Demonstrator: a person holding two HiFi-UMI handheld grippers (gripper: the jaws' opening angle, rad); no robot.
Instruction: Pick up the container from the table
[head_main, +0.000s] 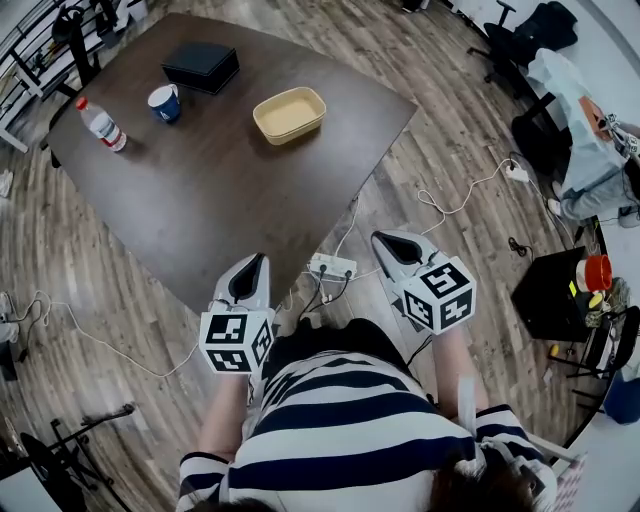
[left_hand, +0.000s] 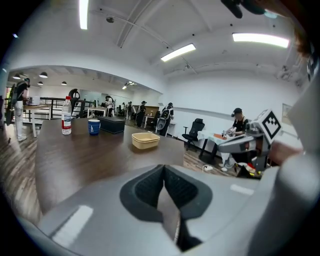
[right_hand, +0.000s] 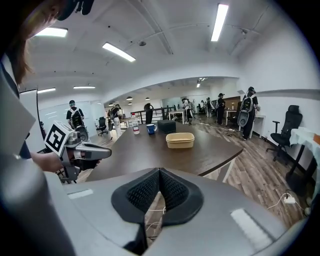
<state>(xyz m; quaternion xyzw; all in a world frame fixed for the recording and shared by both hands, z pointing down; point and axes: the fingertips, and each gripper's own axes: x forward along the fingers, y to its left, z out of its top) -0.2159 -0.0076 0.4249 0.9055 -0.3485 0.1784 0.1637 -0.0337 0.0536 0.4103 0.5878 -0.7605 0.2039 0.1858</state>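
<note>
Hovering close to the person's striped shirt, the left gripper (head_main: 250, 272) and the right gripper (head_main: 396, 246) are both clenched, pads meeting at the tips with nothing between them. Both are short of the near edge of the surface (head_main: 220, 200). A white power strip (head_main: 333, 266) lies on the plank floor (head_main: 450, 130) between them.

Farther in, toward the right side of the surface, sits the container (head_main: 289, 114), a shallow beige tub, open-topped and seemingly empty. It looks light and thin-walled, likely to flex or skid on the smooth top. A pinch over one long rim, one jaw inside and one outside, seems the soundest hold.

Beyond it to the left stand a blue cup (head_main: 165, 102), a water bottle (head_main: 101, 124) and a black box (head_main: 201, 66), all well apart from the container. The dark, matte surface sits in an open office with strip lights, an office chair (head_main: 530, 35) and people in the distance.
</note>
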